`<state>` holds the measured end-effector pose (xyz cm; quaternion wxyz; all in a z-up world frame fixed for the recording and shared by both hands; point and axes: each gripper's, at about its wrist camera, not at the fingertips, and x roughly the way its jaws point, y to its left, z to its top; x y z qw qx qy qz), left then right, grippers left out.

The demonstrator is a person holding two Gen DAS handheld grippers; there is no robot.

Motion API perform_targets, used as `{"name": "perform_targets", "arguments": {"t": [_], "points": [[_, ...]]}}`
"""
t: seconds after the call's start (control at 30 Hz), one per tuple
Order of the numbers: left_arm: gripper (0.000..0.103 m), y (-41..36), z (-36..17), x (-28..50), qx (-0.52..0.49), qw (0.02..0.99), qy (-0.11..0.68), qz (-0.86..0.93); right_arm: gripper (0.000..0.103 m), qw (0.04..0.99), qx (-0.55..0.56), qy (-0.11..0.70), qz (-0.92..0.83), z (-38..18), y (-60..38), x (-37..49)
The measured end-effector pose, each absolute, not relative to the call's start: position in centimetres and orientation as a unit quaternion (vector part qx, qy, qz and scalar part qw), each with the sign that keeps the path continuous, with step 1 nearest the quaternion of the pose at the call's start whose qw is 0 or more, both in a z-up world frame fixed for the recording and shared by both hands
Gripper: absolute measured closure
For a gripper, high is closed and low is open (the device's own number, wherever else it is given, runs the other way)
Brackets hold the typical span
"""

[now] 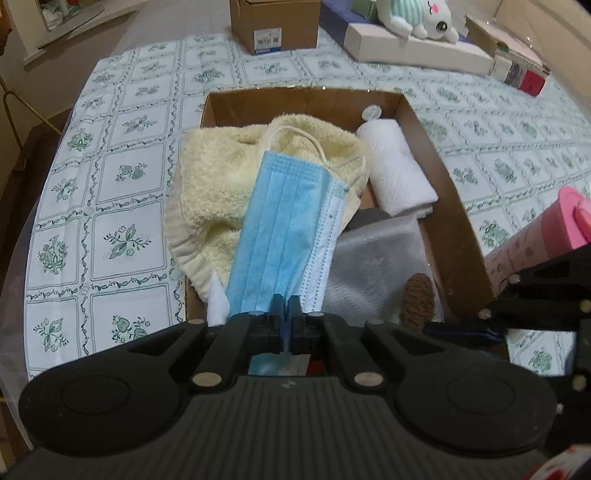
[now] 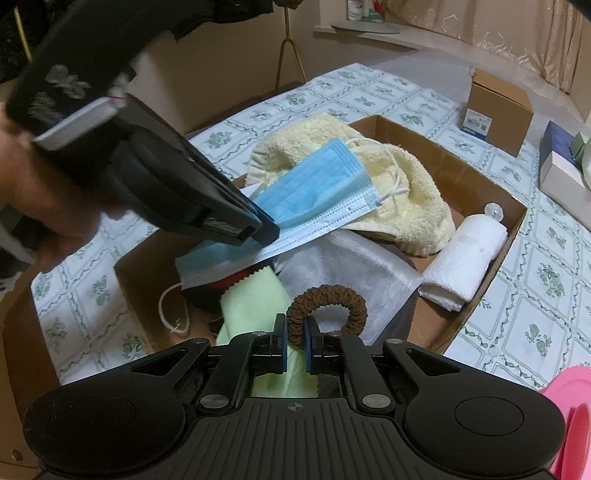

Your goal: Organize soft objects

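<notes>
1. Left wrist view: the left claw (image 1: 284, 308) is clamped on the blue face mask (image 1: 284, 221), which drapes over the yellow towel (image 1: 221, 177) inside the cardboard box (image 1: 461, 221). Lower it flat before letting go.
2. Right wrist view: the right claw (image 2: 295, 341) pinches the brown scrunchie (image 2: 328, 306) above the box's near end; release it beside the green cloth (image 2: 255, 299).

Floral tablecloth (image 1: 110, 192), small brown box w/ label (image 1: 275, 26), long white box (image 1: 417, 48), pink container (image 1: 546, 236)
</notes>
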<state>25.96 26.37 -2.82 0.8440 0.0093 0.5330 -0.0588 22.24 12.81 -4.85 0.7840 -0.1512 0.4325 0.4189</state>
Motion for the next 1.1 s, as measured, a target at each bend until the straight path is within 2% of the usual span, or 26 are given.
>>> {"name": "perform_targets", "arguments": {"t": [0.07, 0.17, 0.23, 0.3, 0.33, 0.37, 0.43, 0.63, 0.8, 0.93, 1.0, 1.1], "points": [[0.096, 26.5, -2.4, 25.6, 0.003, 0.848, 0.527, -0.061, 0.095, 0.786, -0.142, 0.433, 0.419, -4.9, 12.7, 22.5], [0.086, 26.5, -1.6, 25.0, 0.000, 0.854, 0.517, -0.063, 0.095, 0.785, -0.135, 0.434, 0.420, -4.7, 12.5, 22.6], [0.083, 26.7, -1.0, 24.5, -0.012, 0.860, 0.506, -0.068, 0.094, 0.787, -0.134, 0.429, 0.423, -4.4, 12.4, 22.4], [0.078, 27.0, -0.3, 23.9, -0.018, 0.866, 0.495, -0.068, 0.089, 0.790, -0.133, 0.422, 0.425, -3.8, 12.2, 22.2], [0.077, 27.1, 0.0, 23.5, -0.017, 0.870, 0.489, -0.065, 0.079, 0.792, -0.134, 0.419, 0.424, -3.6, 12.1, 22.0], [0.076, 27.1, 0.3, 23.2, -0.018, 0.874, 0.483, -0.061, 0.063, 0.793, -0.135, 0.416, 0.423, -3.3, 12.0, 21.9], [0.075, 27.4, 0.9, 22.4, -0.023, 0.878, 0.475, -0.054, 0.053, 0.797, -0.136, 0.410, 0.422, -2.8, 11.8, 21.5], [0.062, 27.1, 2.5, 19.6, -0.026, 0.893, 0.447, -0.033, 0.052, 0.804, -0.131, 0.399, 0.421, -1.2, 10.3, 20.1], [0.041, 25.9, 3.7, 17.1, -0.022, 0.907, 0.421, -0.012, 0.051, 0.820, -0.097, 0.387, 0.411, 0.8, 8.0, 18.5], [0.031, 24.5, 4.3, 15.2, -0.012, 0.913, 0.408, 0.010, 0.041, 0.827, -0.095, 0.369, 0.414, 2.4, 6.6, 16.6], [0.020, 23.9, 4.7, 14.1, -0.017, 0.919, 0.394, 0.021, 0.035, 0.831, -0.094, 0.360, 0.414, 3.1, 5.7, 15.5], [0.015, 23.2, 5.1, 12.5, -0.023, 0.926, 0.374, 0.041, 0.030, 0.836, -0.080, 0.355, 0.410, 3.8, 4.0, 13.9]]}}
